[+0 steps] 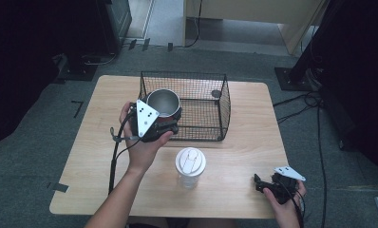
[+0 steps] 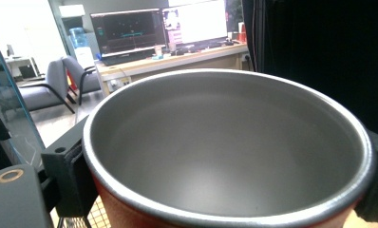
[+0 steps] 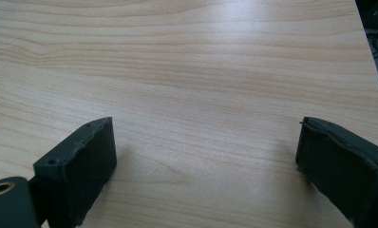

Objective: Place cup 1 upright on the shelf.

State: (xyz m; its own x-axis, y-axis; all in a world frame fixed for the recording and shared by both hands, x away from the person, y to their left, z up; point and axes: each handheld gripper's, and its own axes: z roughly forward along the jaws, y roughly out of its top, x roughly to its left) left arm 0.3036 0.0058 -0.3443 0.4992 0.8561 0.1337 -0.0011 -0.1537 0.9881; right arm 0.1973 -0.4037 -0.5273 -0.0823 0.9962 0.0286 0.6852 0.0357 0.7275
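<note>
Left gripper (image 1: 170,124) clamped on a steel cup (image 1: 163,103), jaws spread wide around its body, one pad pressed to each side. Cup upright between those jaws, open mouth up, grey metal inside, a strip of red outer wall under the rim in the left gripper view (image 2: 130,209). Cup raised at the near left corner of a black wire basket (image 1: 206,107), rim level with the top edge of the mesh; whether inside or just outside that corner, hard to tell from above. A bit of wire grid just below the left jaw in the left gripper view. Basket standing on the wooden surface (image 1: 253,156) straight beyond the left jaws, with a small dark round thing (image 1: 216,93) at its far right side. On the near side of the left jaws, toward the person, a clear tumbler with a white lid (image 1: 190,162), upright on the surface, apart from both grippers. Right gripper (image 1: 259,184) low at the near right corner of the surface, well apart from cup and basket, jaws parted and holding nothing; bare wood grain between and ahead of them (image 3: 201,156), pads close above the surface or resting on it, not clear which.
</note>
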